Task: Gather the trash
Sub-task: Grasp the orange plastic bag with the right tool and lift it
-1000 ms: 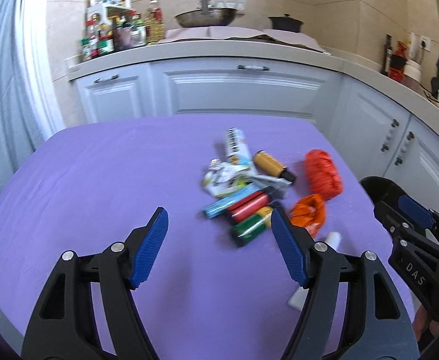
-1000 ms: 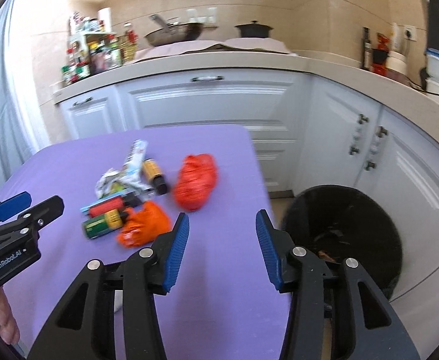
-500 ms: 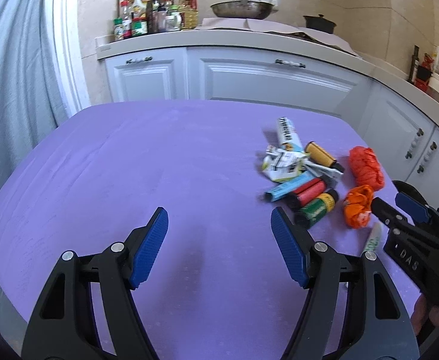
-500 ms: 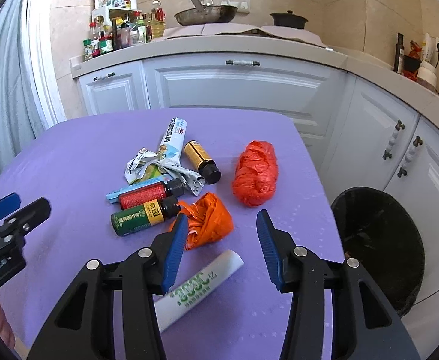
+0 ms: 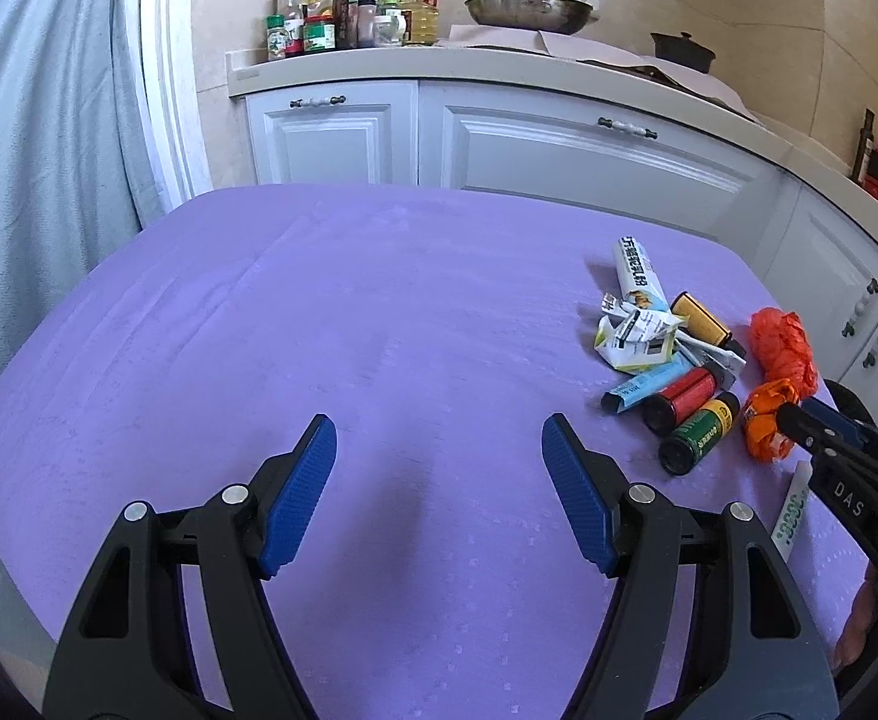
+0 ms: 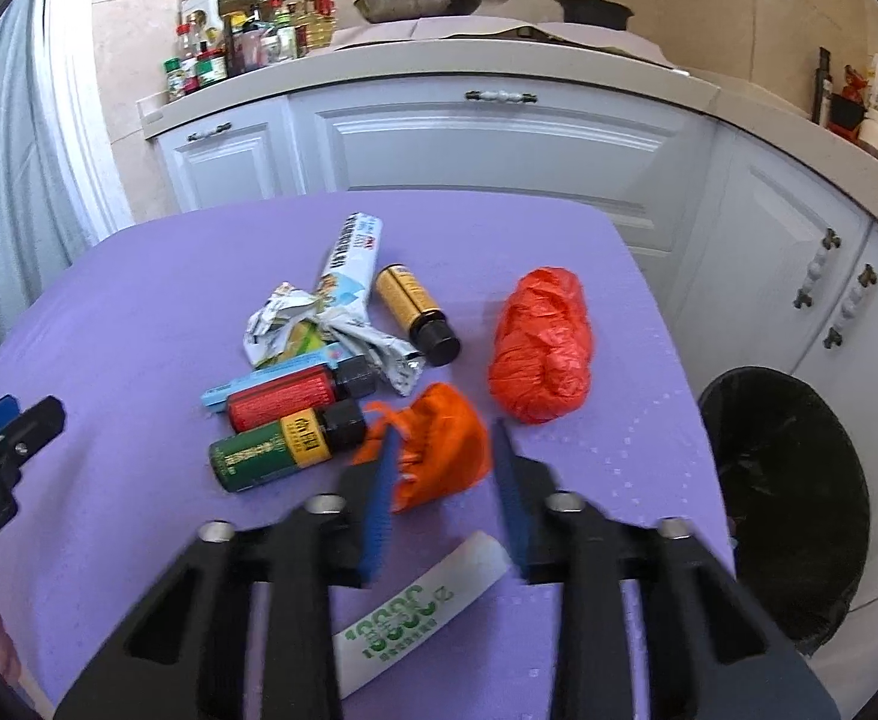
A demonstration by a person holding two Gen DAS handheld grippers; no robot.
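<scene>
**Right gripper closing around the orange bag; left gripper spread over bare cloth**

1. Right gripper (image 6: pixel 442 480): its jaws are closing, with the crumpled orange bag (image 6: pixel 439 450) between the blue pads. The fingers are motion-blurred, so contact between pads and bag cannot be confirmed.

2. Left gripper (image 5: pixel 439 480): its jaws are spread wide, with nothing between them. It hangs over a bare stretch of the purple tablecloth (image 5: pixel 319 330), well apart from the trash pile at its 2 o'clock.

3. Trash pile, right wrist view, taking the orange bag as centre:
   - Green bottle (image 6: pixel 277 453) at 9 o'clock, lying on its side, its black cap just beside the bag.
   - Red bottle (image 6: pixel 295 396) at 10 o'clock, lying parallel to the green one and touching it.
   - Crumpled wrapper (image 6: pixel 319 330) at 11 o'clock, resting partly over a blue-and-white tube box (image 6: pixel 352 258).
   - Yellow-labelled brown bottle (image 6: pixel 415 306) at 12 o'clock, on its side.
   - Red plastic bag (image 6: pixel 544 348) at 2 o'clock, bunched, near but apart.
   - White tube with green print (image 6: pixel 433 594) at 6 o'clock, flat on the cloth below the gripper's fingers.

4. Black bin (image 6: pixel 793 480): stands on the floor at 3 o'clock, past the table edge, lined with a black bag, beside the white cabinets (image 6: pixel 499 138).
</scene>
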